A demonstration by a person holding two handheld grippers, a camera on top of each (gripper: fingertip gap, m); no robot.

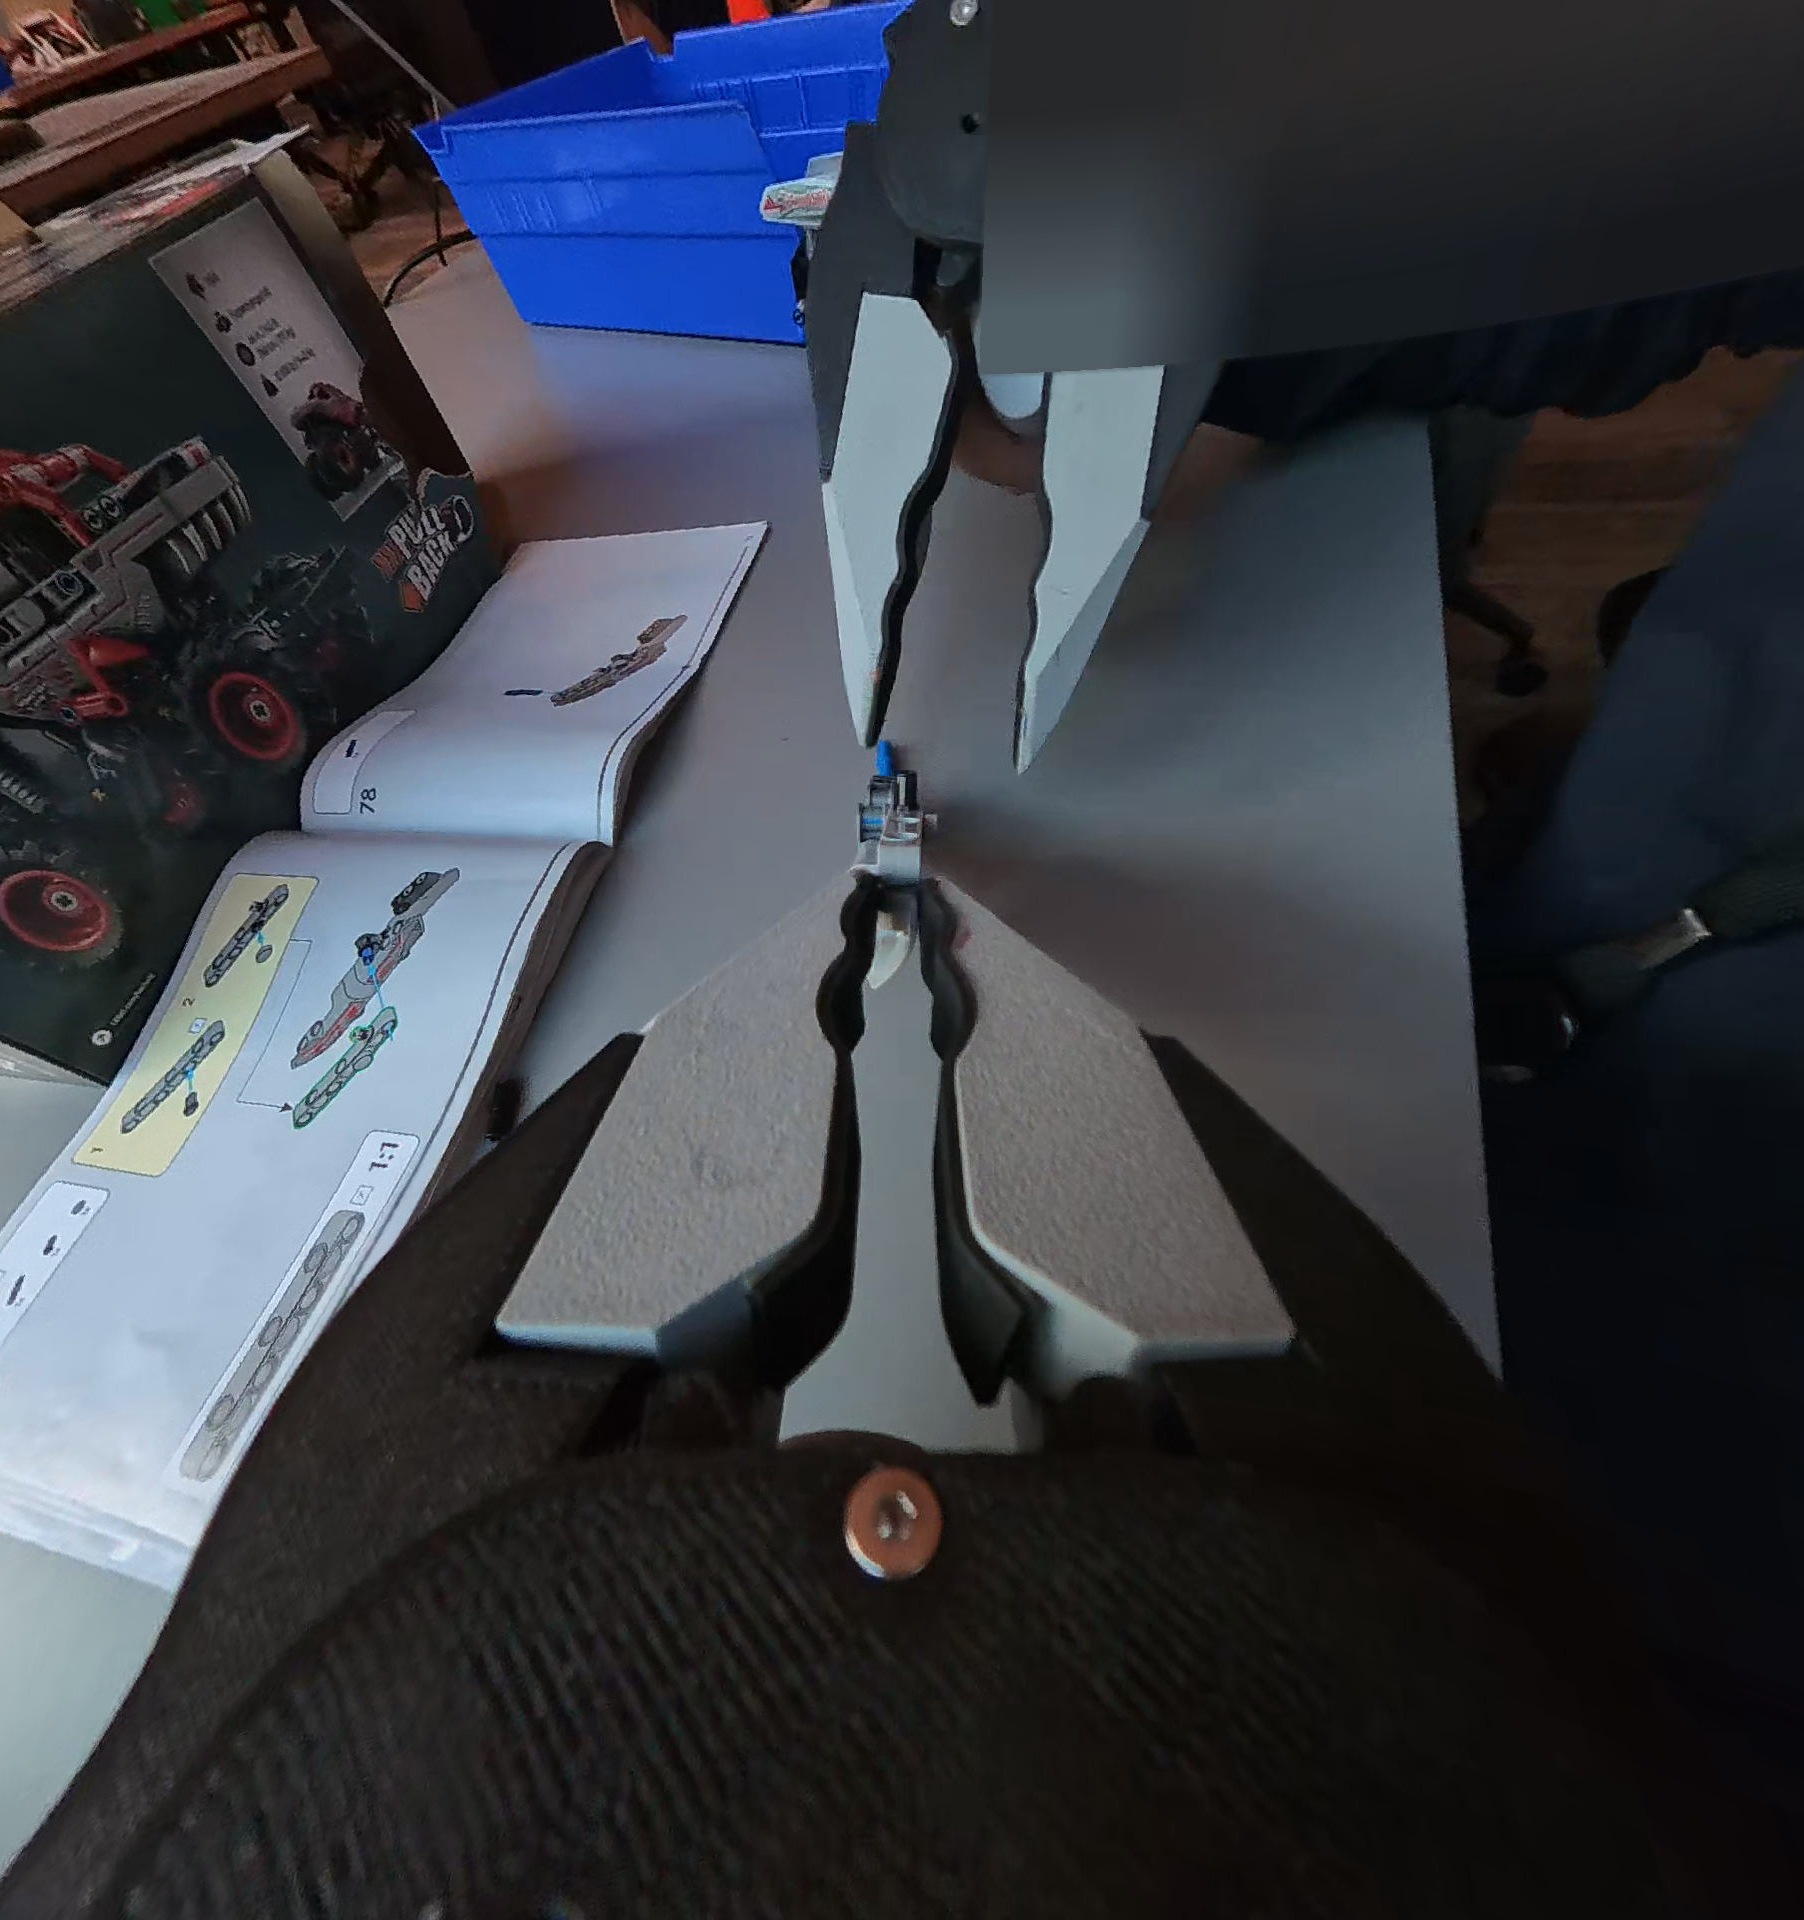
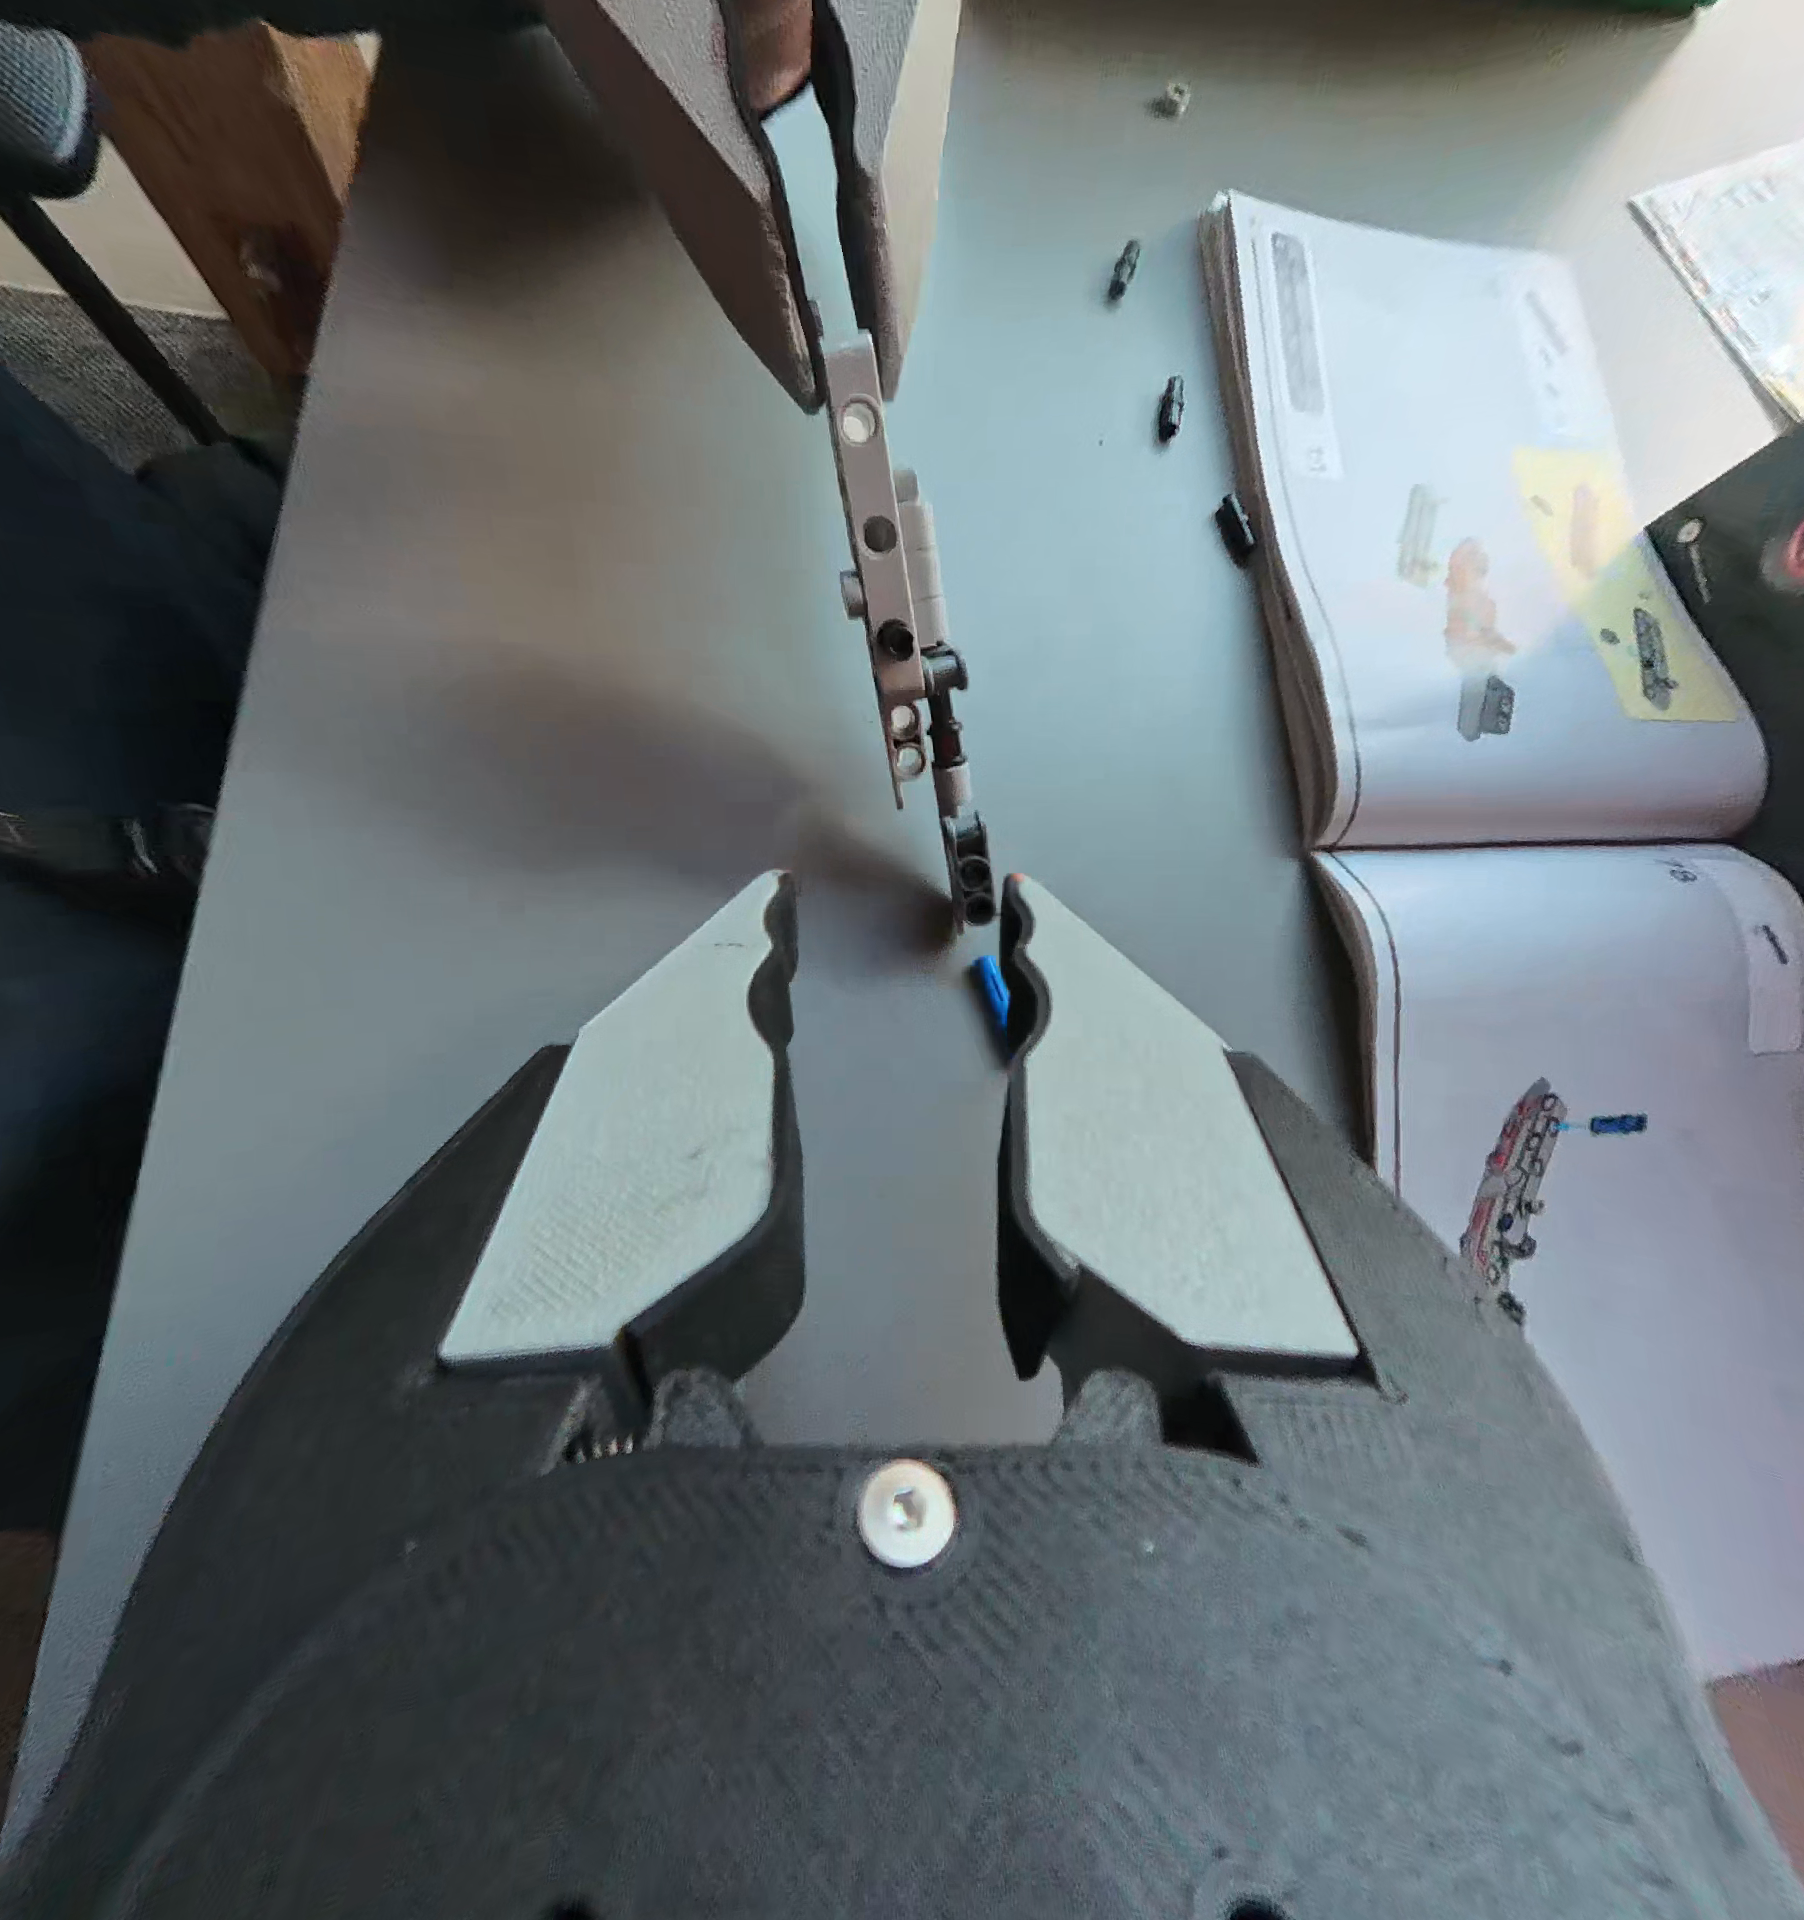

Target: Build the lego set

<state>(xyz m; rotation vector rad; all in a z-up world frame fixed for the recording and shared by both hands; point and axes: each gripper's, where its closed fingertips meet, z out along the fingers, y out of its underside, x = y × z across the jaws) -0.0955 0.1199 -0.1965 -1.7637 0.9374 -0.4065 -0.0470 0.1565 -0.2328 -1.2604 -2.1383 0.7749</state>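
A slim light-grey lego beam assembly with round pin holes and dark connector pieces (image 2: pixel 893 582) is being gripped at one end by the left gripper (image 1: pixel 887 883), whose grey-padded fingers are clenched tight on it; seen from the right wrist view, the assembly is being held out edge-on above the plain grey tabletop (image 2: pixel 524 644), its free dark end reaching almost to the tips of the right gripper (image 2: pixel 903 883). The right gripper is being held released, with a wide gap showing between its fingers and nothing clamped. A small blue lego pin (image 2: pixel 991 992) is lying just inside the right-hand finger (whether it is touching the pad or resting on the table below cannot be told); in the left wrist view the same blue pin (image 1: pixel 885 755) is showing just beyond the far end of the held assembly, near one fingertip of the right gripper. An open white instruction booklet with printed build diagrams (image 1: pixel 358 987) is lying flat on the tabletop beside the work area, and a dark cardboard lego box showing a red-wheeled truck (image 1: pixel 139 644) is standing behind it. Three small black lego pins (image 2: pixel 1170 405) are lying scattered along the booklet's edge. A blue plastic storage bin (image 1: pixel 649 197) is sitting at the far end of the table.
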